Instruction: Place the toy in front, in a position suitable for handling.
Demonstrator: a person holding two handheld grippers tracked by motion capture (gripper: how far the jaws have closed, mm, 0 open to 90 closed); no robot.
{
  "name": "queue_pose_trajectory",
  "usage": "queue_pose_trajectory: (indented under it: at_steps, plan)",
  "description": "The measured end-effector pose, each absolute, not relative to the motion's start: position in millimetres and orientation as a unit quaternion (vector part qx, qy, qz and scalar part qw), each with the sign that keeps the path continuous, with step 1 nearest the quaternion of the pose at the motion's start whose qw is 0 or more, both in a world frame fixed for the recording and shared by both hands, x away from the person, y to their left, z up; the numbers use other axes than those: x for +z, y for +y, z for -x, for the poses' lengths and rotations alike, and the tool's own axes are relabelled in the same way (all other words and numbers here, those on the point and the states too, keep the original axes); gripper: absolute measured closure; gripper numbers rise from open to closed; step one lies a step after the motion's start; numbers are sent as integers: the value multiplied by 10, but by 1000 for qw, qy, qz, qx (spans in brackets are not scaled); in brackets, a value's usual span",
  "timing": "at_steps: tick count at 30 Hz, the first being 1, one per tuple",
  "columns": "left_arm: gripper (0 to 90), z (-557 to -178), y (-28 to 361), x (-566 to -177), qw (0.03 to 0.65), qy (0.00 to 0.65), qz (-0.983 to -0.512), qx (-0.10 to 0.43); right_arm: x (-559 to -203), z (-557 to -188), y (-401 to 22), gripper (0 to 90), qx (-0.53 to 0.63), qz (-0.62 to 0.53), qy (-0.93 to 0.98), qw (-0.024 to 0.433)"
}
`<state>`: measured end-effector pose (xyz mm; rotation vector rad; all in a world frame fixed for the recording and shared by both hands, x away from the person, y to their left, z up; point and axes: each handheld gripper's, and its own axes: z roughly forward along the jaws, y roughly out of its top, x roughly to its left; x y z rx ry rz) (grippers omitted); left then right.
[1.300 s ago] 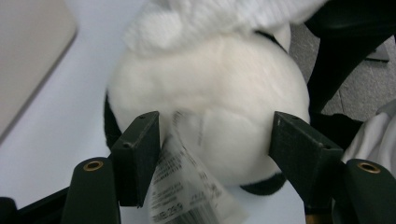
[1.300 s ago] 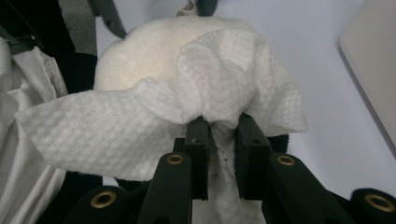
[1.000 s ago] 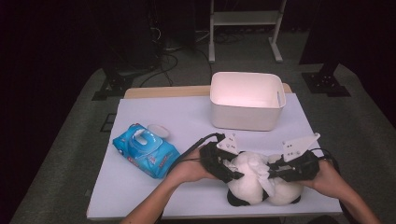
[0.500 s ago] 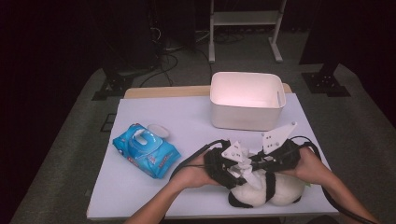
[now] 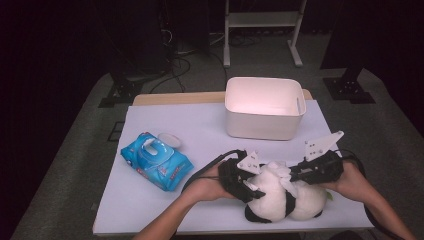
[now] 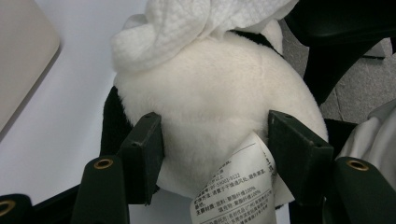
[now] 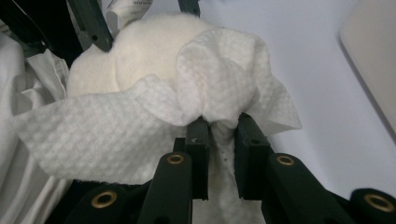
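A rectangular table point(image 5: 150, 210) with a pale lavender-white top stands on a grey carpeted floor point(image 5: 60, 170), and a strip of light wood point(image 5: 175, 98) shows along its far edge. Toward the far right of the top sits a white rectangular plastic tub point(image 5: 262, 125), open at the top. Near the left side lies a blue soft pack of wet wipes point(image 5: 156, 161), set at a slant, with its round white lid flipped open beside it. At the near edge, right of the middle, a black-and-white plush panda toy point(image 5: 282, 195) rests on the surface, well apart from the wipes pack.
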<state>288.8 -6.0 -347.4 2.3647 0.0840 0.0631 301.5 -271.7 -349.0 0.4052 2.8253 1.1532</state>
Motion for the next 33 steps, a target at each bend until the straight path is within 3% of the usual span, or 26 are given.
queue_pose_trajectory:
  at_steps: [10,15,26,33]
  plan:
    - [345,-2945,-26,-3320,382,42,-923,19,-3506,-2883,-2756,771,393,-130,910,28]
    - [374,-2880,-90,-3408,375,29,-927,2,-3458,-2851,-2706,771,389,-117,914,24]
    - [382,-2767,-80,-3402,368,5,-930,12,-3246,-3004,-2202,771,376,-58,925,20]
    - [386,-2784,-98,-3400,369,6,-930,12,-3337,-3033,-2521,771,372,-100,922,26]
